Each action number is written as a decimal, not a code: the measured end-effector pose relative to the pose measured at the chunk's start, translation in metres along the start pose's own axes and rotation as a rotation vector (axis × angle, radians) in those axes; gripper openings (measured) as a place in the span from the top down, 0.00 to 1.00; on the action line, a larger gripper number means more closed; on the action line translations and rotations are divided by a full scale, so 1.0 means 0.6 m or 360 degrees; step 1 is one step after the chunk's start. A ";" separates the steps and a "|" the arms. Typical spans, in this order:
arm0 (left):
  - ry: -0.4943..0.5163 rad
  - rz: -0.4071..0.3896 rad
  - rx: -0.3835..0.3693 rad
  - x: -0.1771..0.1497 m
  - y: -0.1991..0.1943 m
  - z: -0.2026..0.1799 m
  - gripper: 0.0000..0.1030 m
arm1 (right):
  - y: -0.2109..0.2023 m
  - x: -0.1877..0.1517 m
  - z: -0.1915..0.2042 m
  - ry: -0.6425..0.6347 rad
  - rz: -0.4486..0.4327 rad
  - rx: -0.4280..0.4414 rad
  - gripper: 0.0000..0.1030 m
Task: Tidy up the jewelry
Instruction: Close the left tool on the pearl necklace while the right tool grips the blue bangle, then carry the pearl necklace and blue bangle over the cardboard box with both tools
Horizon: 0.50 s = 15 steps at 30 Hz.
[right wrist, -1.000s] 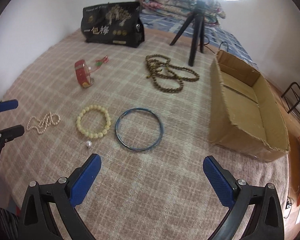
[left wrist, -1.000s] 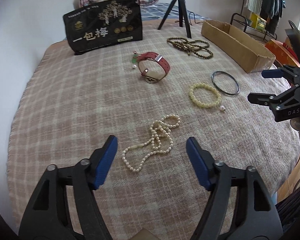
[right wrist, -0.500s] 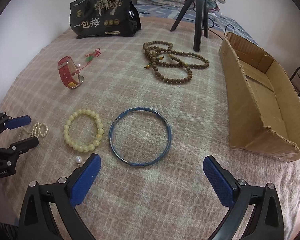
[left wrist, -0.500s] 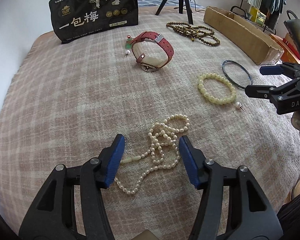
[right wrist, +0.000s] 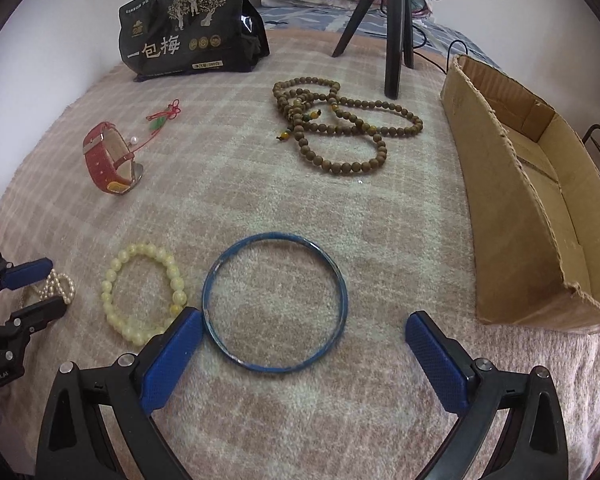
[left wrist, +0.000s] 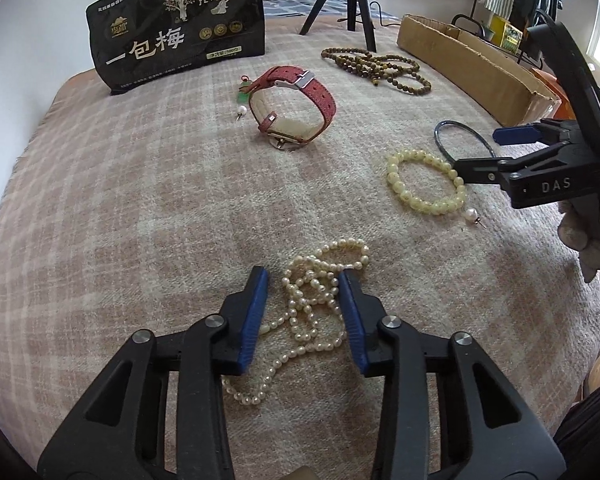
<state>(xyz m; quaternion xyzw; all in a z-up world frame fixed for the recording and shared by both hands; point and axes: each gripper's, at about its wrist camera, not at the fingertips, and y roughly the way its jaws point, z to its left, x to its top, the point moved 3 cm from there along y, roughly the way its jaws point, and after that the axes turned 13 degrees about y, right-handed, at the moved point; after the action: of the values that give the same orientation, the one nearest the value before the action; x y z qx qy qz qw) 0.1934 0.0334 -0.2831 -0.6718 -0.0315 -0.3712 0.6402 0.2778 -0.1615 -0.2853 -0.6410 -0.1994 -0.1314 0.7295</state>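
Pink-and-cream checked blanket point(left wrist: 140, 208) covers the surface where the jewelry is laid out, with a white wall behind, a black printed pouch point(left wrist: 180, 28) at the upper left of the left wrist view and a long open cardboard box point(right wrist: 540, 208) down the right side of the right wrist view.

Low in the centre of the left wrist view, the left claw point(left wrist: 304, 312) is closing around the tangled white pearl necklace point(left wrist: 316, 292). The heap of loops sits directly between the blue pads, the right pad at its edge, the left pad not yet pressing; one strand trails toward the lower left, under the left finger. I judge the pinch is not yet firm.

At the bottom of the right wrist view, the right claw point(right wrist: 300, 344) stands spread wide over the thin blue bangle point(right wrist: 274, 302), which lies flat. Its left pad sits just beside the bangle's left rim, the right pad well clear. The pale yellow bead bracelet point(right wrist: 144, 288) lies immediately left of the bangle.

Nearest to the box is the right claw, so the bangle probably goes there first.
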 end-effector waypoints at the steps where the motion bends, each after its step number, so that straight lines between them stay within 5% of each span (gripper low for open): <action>1: 0.0002 -0.0005 -0.0006 0.000 0.000 -0.001 0.71 | 0.002 0.002 0.002 -0.0004 -0.0001 0.0002 0.00; 5: 0.0002 -0.0019 -0.0019 0.000 -0.001 -0.004 0.81 | 0.004 0.005 0.009 -0.0016 -0.0011 0.0015 0.05; 10: -0.0004 -0.0024 -0.0035 0.000 -0.004 -0.009 0.95 | -0.004 0.004 0.015 -0.0030 -0.0013 0.0065 0.26; 15: -0.0018 -0.0040 -0.0039 -0.001 -0.007 -0.011 0.95 | -0.006 0.004 0.015 -0.0014 -0.0014 0.0075 0.28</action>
<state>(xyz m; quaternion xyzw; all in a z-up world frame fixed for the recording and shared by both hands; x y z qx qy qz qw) 0.1878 0.0288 -0.2807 -0.6813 -0.0390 -0.3757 0.6270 0.2773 -0.1530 -0.2801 -0.6233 -0.2085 -0.1270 0.7429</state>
